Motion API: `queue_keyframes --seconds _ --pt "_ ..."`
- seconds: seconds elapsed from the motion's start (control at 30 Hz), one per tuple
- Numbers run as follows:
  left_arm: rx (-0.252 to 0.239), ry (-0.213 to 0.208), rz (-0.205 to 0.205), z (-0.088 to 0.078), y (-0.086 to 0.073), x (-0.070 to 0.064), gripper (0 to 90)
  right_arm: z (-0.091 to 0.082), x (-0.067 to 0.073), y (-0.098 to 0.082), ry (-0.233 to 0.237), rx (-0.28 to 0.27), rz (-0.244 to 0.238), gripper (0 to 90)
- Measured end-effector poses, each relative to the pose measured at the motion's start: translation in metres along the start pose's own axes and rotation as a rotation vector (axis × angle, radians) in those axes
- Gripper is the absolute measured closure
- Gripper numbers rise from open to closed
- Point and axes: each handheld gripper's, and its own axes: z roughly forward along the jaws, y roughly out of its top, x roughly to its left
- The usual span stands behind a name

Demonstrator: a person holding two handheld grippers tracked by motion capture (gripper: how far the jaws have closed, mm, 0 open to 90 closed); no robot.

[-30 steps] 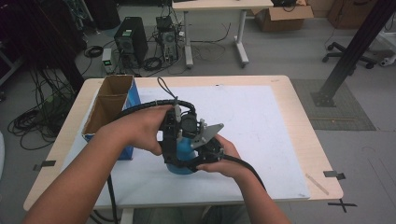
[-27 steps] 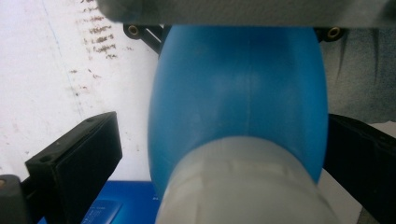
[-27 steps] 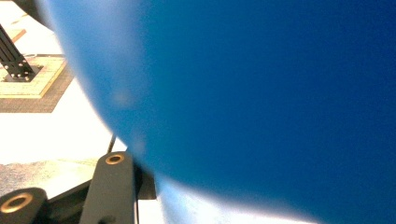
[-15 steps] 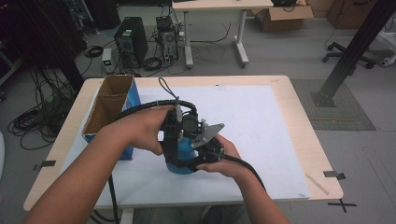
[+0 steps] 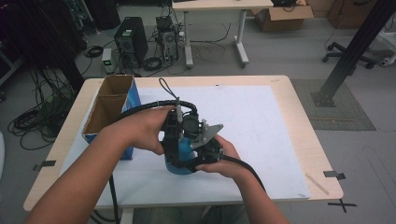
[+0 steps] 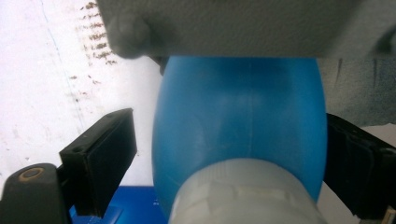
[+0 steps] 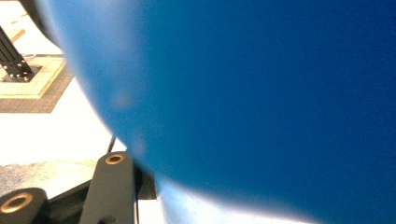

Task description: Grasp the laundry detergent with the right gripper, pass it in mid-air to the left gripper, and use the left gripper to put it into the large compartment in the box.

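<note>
A blue bottle (image 5: pixel 180 163) with a white cap (image 6: pixel 243 196) stands on the white sheet near the table's front. My right gripper (image 5: pixel 205 151) comes in from the right and is shut on the bottle's body (image 7: pixel 257 93), one black finger (image 7: pixel 112 186) showing beside it. My left gripper (image 5: pixel 173 140) points down over the bottle's top. Its jaws (image 6: pixel 229 140) have just been closing around the cap and shoulder (image 6: pixel 238 116). The left pad (image 6: pixel 105 158) still stands clear of the plastic, so this gripper is open.
An open cardboard box with a blue side (image 5: pixel 109 105) stands at the table's left. The white sheet (image 5: pixel 261 121) covers most of the wooden tabletop (image 5: pixel 299 116). The right gripper's grey plate (image 5: pixel 208 133) hangs over the bottle. Computers and cables lie on the floor beyond.
</note>
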Motion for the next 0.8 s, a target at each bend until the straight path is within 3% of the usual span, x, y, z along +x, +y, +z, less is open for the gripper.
queue_keyframes --seconds 0.8 --pt "0.012 -0.023 0.009 0.0011 0.0006 0.0 23.0 0.0012 0.001 0.0007 -0.002 -0.001 -0.002 44.9"
